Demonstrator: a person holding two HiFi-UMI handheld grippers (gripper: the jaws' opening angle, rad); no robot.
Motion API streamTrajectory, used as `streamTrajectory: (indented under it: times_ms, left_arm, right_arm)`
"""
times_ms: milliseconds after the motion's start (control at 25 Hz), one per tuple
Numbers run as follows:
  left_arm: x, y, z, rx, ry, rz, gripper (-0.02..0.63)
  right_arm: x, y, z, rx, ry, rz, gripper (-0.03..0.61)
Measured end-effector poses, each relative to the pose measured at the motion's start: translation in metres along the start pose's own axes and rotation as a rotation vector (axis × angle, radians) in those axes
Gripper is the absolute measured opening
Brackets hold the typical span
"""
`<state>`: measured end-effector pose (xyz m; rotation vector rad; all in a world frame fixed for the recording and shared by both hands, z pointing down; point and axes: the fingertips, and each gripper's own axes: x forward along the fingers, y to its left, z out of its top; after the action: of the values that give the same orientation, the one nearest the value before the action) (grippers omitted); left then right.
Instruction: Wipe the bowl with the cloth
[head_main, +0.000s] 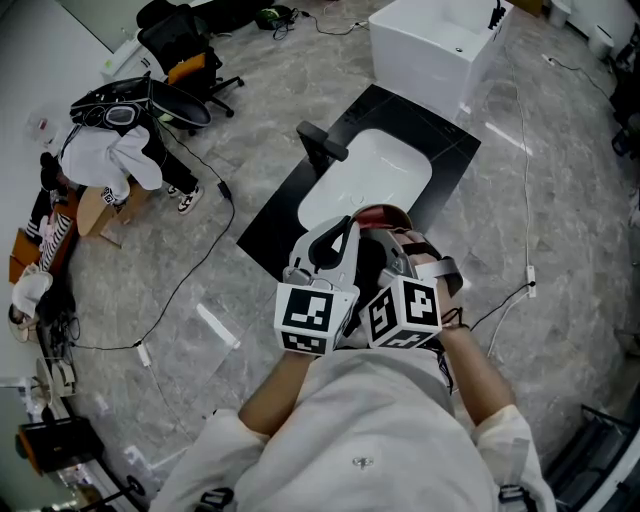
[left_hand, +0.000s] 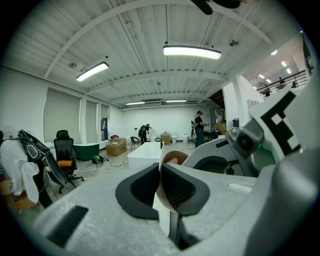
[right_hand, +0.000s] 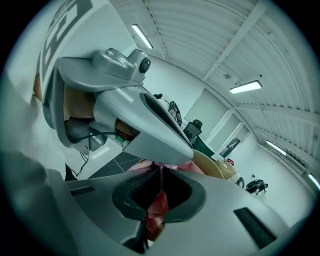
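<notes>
So, left gripper (left_hand: 160, 172) is clamped shut on the rim of the tan round bowl (left_hand: 174, 156), held up over the black floor mat (head_main: 290, 200). Right gripper (right_hand: 160, 174) pinches the red-pink mesh cloth (right_hand: 158, 206). The bowl's right in front of it, so the right hand's nearer imo.

light: bright, even, ceiling strips (left_hand: 192, 51) | shadows: soft | gripper views: fisheye, dark corners, near parts blurred

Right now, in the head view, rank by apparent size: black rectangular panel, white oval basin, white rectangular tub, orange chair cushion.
1. black rectangular panel
2. white rectangular tub and white oval basin look alike; unranked
3. orange chair cushion
</notes>
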<state>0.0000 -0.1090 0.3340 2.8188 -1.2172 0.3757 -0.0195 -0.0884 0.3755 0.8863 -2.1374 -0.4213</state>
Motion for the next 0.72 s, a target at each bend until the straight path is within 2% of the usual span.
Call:
streamTrajectory:
  times_ms: [160,360,560,720]
  left_arm:
    - [0.0,0.003,0.001,-0.02,-0.001,0.013,0.026]
    - [0.0,0.009,-0.001,-0.029,0.013,0.022,0.026]
    - [0.001,0.017,0.0,-0.035,0.02,0.036,0.028]
    - [0.004,0.019,-0.005,-0.039,0.028,0.042,0.027]
  right_arm:
    - [0.0,0.006,-0.002,-0.097,0.017,0.001,0.015]
    - [0.002,0.013,-0.024,-0.364,0.109,-0.017,0.015]
    - [0.001,-0.01,-0.046,-0.525,0.204,-0.099,0.015]
    - [0.001,-0.029,-0.049,-0.64,0.234,-0.177,0.017]
